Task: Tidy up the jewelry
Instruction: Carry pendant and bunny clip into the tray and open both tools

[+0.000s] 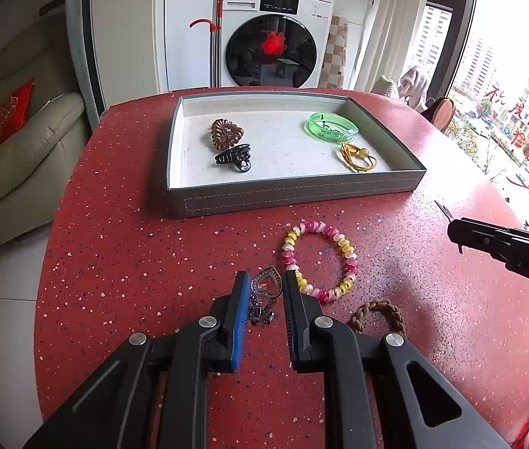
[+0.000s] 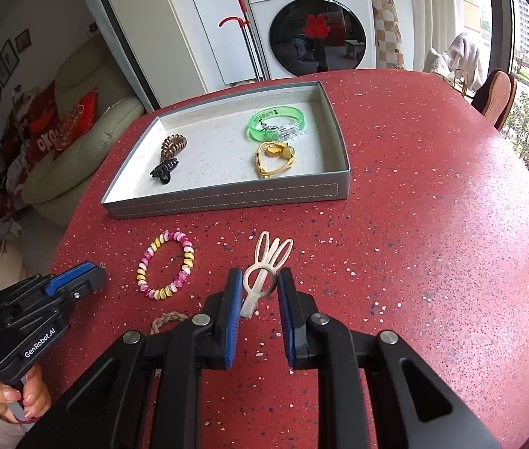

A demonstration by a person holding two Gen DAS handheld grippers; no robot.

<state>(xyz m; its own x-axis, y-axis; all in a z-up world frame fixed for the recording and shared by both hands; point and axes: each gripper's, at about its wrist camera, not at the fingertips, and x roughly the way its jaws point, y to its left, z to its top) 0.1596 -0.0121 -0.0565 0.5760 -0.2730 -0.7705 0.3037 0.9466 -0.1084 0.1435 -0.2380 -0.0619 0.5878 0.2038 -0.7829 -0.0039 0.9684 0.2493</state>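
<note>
Item, left gripper (image 1: 263,292): jaws clenched on a silver heart-shaped clip (image 1: 265,287), pinched by its sides with the toothed end hanging below the pads. Item, right gripper (image 2: 260,286): jaws clenched on a cream rabbit-ear hair clip (image 2: 266,269), held across its ring, the ears pointing toward the tray. Both pieces appear raised clear of the red speckled counter (image 2: 432,224). Not yet collected, on the counter near its front edge: a pink-and-yellow spiral bracelet (image 1: 320,262) and, just beside it, a braided brown hair tie (image 1: 380,316). Destination: grey tray (image 1: 294,196) toward the far edge of the counter, already holding a brown spiral tie (image 1: 227,133) and black claw clip (image 1: 235,158) at its left, a green bangle (image 1: 331,127) and yellow tie (image 1: 357,157) at its right. Handling advice, offered as judgement: both pieces are best carried level over the tray's near wall, lowered onto the bare middle of the lining, and released only once low, one after the other, so the thin clips are not dropped or bounced onto the pieces stored there.
</note>
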